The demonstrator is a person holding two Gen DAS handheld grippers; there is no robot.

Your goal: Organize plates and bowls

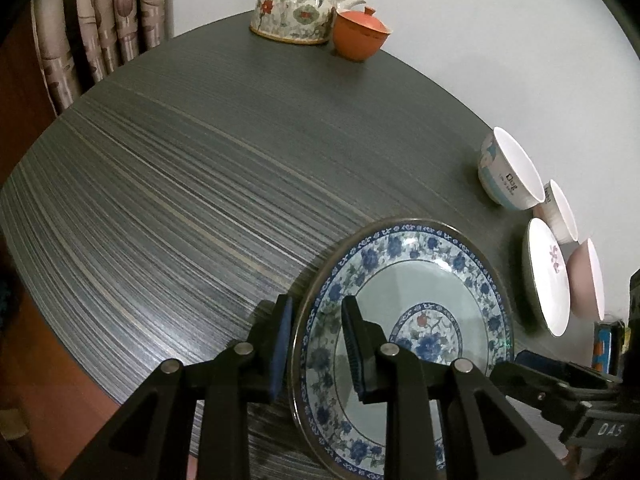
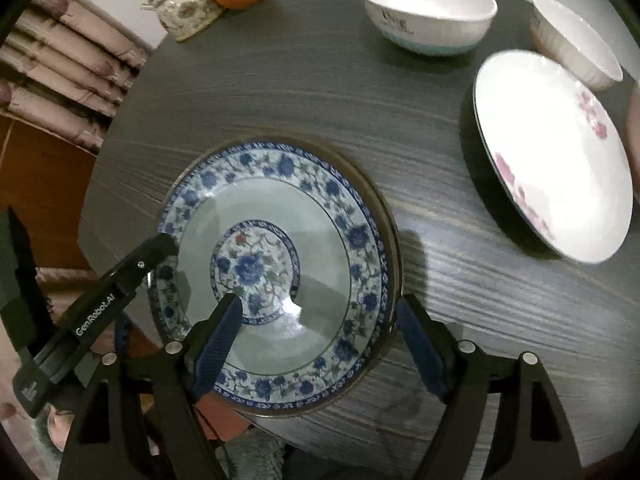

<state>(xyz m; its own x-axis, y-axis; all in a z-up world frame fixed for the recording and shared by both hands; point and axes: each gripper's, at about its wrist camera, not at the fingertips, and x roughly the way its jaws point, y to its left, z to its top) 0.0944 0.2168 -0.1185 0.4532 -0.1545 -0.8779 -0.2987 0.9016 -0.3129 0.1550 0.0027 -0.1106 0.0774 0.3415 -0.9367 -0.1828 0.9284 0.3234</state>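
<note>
A blue floral plate (image 1: 404, 320) (image 2: 280, 260) lies at the near edge of the dark table (image 1: 200, 160), partly past the edge. My left gripper (image 1: 318, 304) is shut on its left rim, one pad outside and one inside the plate. My right gripper (image 2: 320, 304) stands open around the right rim, one finger over the plate and one beside it, neither pressing. Further right are a white plate with pink flowers (image 2: 552, 156) (image 1: 548, 276), a bowl with a blue band (image 2: 428, 8) (image 1: 508, 172), a ribbed white bowl (image 2: 576, 40) (image 1: 560, 212) and a pink bowl (image 1: 588, 280).
A floral teapot (image 1: 296, 8) and an orange lidded cup (image 1: 360, 34) stand at the table's far edge by the wall. Curtains (image 1: 108, 20) hang at the far left. A wide stretch of bare tabletop lies left of the blue plate.
</note>
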